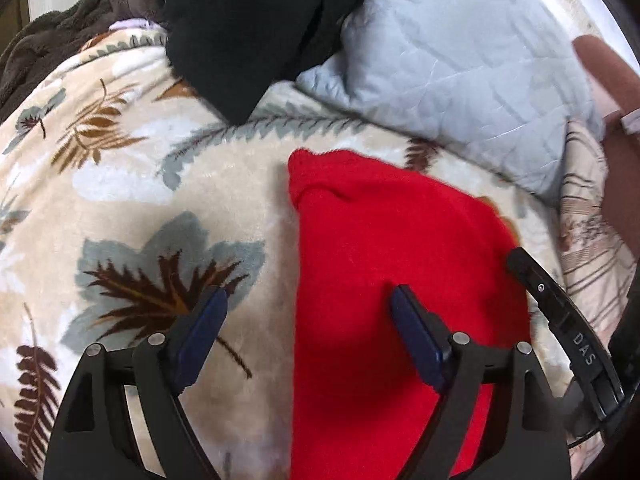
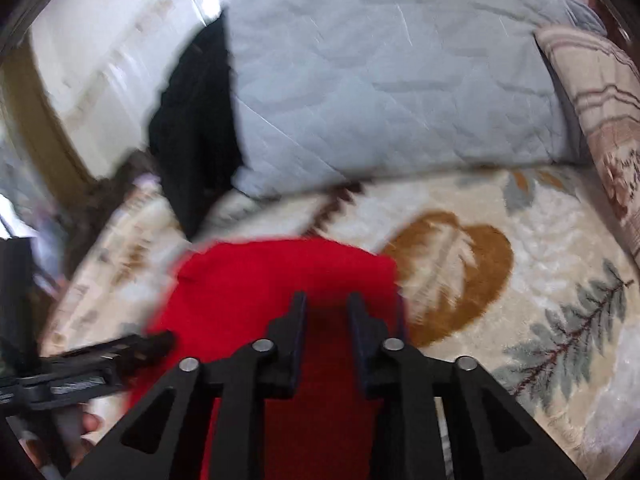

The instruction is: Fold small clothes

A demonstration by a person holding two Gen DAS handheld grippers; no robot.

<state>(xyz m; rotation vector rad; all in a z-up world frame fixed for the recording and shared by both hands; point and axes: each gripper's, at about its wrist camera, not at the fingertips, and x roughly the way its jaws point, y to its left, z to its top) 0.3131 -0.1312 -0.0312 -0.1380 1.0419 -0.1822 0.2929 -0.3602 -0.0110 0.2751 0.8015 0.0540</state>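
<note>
Left gripper (image 1: 308,300) jaws spread wide, holding nothing, one finger over the red garment (image 1: 384,240), the other over the leaf-print blanket (image 1: 120,168). Right gripper (image 2: 327,305) jaws narrowly parted above the same garment (image 2: 280,276); grip unclear, view blurred. Garment lies flat, plain bright red, fuzzy knit, folded edges, near grey pillow (image 1: 452,52) and black cloth (image 1: 248,28).
</note>
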